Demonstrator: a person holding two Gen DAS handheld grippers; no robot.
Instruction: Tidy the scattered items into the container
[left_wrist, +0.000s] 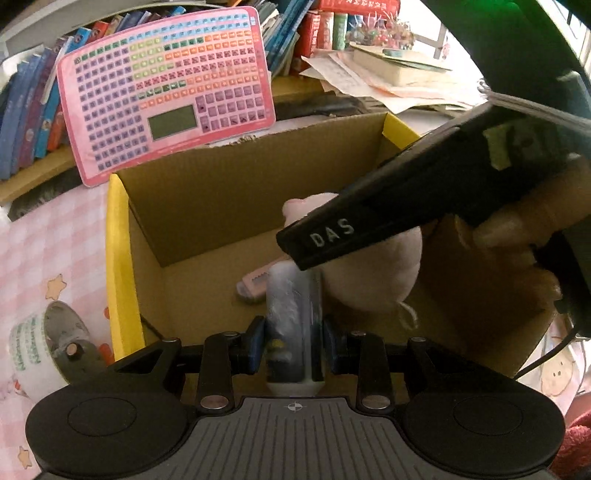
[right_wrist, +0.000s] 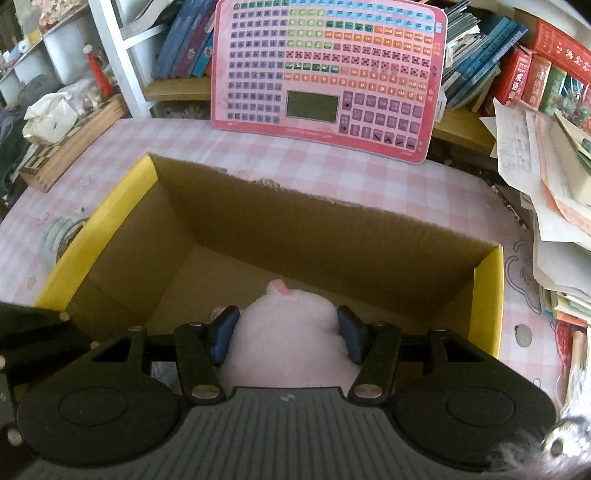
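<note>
Roughly midway: left gripper (left_wrist: 293, 345) is pinching a tube (left_wrist: 293, 314) over the box (right_wrist: 122, 218), right gripper (right_wrist: 288, 332) is bracketing the plush (right_wrist: 288, 332) inside, pink clip (left_wrist: 255, 284) already in, tape roll (left_wrist: 40, 343) waiting on the surface (left_wrist: 48, 240).

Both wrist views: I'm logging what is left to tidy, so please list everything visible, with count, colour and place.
Cardboard box: one, brown with yellow flaps, centre of the table.
Plush toy: one, pale pink, over the box between the right gripper's pads.
Tube: one, white and blue, between the left gripper's pads above the box.
Small pink item: one, on the box floor.
Tape roll: one, clear with green print, on the table left of the box.
Keyboard toy: one, pink, propped behind the box.
Tablecloth: one, pink check.
Books: many, shelves behind.
Loose papers: a pile, right.
Left gripper: shut on the tube.
Right gripper: around the plush.
</note>
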